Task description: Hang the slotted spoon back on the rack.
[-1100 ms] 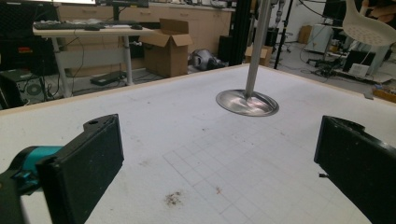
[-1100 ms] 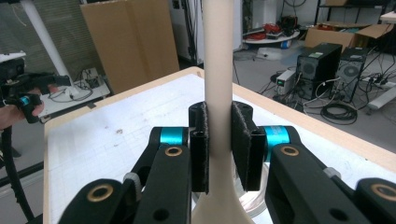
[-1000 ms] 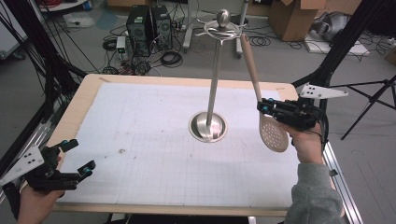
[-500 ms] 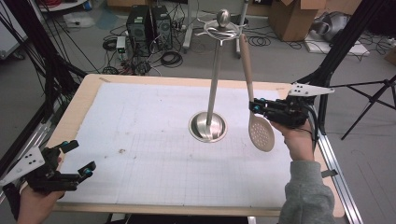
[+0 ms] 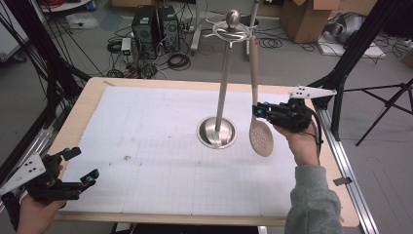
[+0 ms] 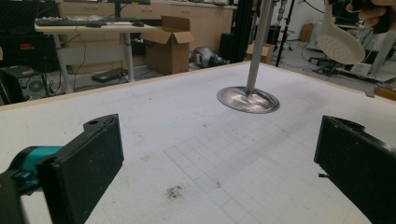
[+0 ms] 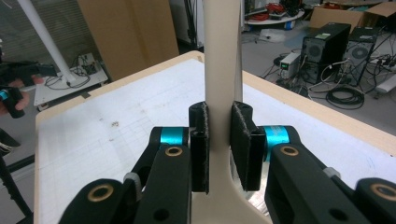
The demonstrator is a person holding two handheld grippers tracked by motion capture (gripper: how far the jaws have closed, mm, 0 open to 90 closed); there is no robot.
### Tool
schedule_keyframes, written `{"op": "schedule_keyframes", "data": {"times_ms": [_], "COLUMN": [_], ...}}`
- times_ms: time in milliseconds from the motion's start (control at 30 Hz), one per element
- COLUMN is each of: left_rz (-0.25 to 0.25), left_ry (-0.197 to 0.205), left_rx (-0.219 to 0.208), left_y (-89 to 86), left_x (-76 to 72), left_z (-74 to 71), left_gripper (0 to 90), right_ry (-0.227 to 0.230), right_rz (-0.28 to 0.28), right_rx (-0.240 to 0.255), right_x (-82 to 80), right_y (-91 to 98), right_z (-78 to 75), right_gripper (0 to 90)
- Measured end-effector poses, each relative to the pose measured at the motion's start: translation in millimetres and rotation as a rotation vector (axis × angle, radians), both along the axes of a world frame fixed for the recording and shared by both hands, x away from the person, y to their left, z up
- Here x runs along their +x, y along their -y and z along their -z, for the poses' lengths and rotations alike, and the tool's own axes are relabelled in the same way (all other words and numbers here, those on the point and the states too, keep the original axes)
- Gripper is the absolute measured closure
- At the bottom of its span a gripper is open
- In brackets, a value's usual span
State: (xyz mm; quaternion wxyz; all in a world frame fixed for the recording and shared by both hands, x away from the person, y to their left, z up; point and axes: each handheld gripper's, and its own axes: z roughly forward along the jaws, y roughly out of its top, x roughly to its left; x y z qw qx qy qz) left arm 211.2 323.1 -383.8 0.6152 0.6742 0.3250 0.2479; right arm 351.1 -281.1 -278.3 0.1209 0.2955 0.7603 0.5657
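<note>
A beige slotted spoon (image 5: 259, 131) hangs upright in the air, bowl down, its handle reaching up beside the hooks of a metal utensil stand (image 5: 223, 87). My right gripper (image 5: 256, 111) is shut on the spoon's handle (image 7: 221, 70) just above the bowl, right of the stand's round base (image 5: 217, 132). In the left gripper view the spoon's bowl (image 6: 340, 43) shows at the top right, past the stand's base (image 6: 247, 99). My left gripper (image 5: 82, 167) rests at the table's front left corner, jaws wide open and empty.
The white gridded mat (image 5: 146, 146) covers a wood-rimmed table (image 5: 87, 92). Computer towers (image 5: 153, 24), cables and cardboard boxes (image 5: 304, 17) lie on the floor beyond the far edge. A black tripod leg (image 5: 384, 102) stands to the right.
My right gripper has carried the spoon leftward toward the stand, and the spoon has swung from tilted to nearly upright. The left gripper has stayed put.
</note>
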Motion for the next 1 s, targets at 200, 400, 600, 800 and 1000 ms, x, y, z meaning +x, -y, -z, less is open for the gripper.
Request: {"op": "schedule_keyframes", "data": {"times_ms": [200, 400, 600, 800, 1000], "left_rz": [0.002, 0.001, 0.002, -0.001, -0.006], "left_ry": [0.001, 0.0, 0.001, 0.002, 0.001], "left_rx": [-0.002, -0.004, -0.002, -0.003, -0.003], "left_y": [-0.3, -0.4, -1.1, -2.3, -3.5], "left_x": [-0.7, -1.4, -2.5, -3.9, -5.2], "left_z": [-0.3, -0.1, -0.1, -0.4, -0.3], "left_gripper": [1.7, 1.7, 1.7, 1.7, 1.8], "right_ry": [0.001, 0.003, 0.0, -0.003, 0.001], "right_rz": [0.005, 0.009, 0.014, 0.02, 0.026], "right_rx": [-0.009, -0.012, -0.015, -0.018, -0.021], "right_x": [2.7, 5.0, 7.7, 11.2, 15.1], "right_y": [-5.9, -9.4, -14.7, -21.7, -27.8], "right_z": [1.6, 2.6, 3.8, 5.1, 6.5], "right_gripper": [78.5, 78.5, 78.4, 78.3, 78.3]}}
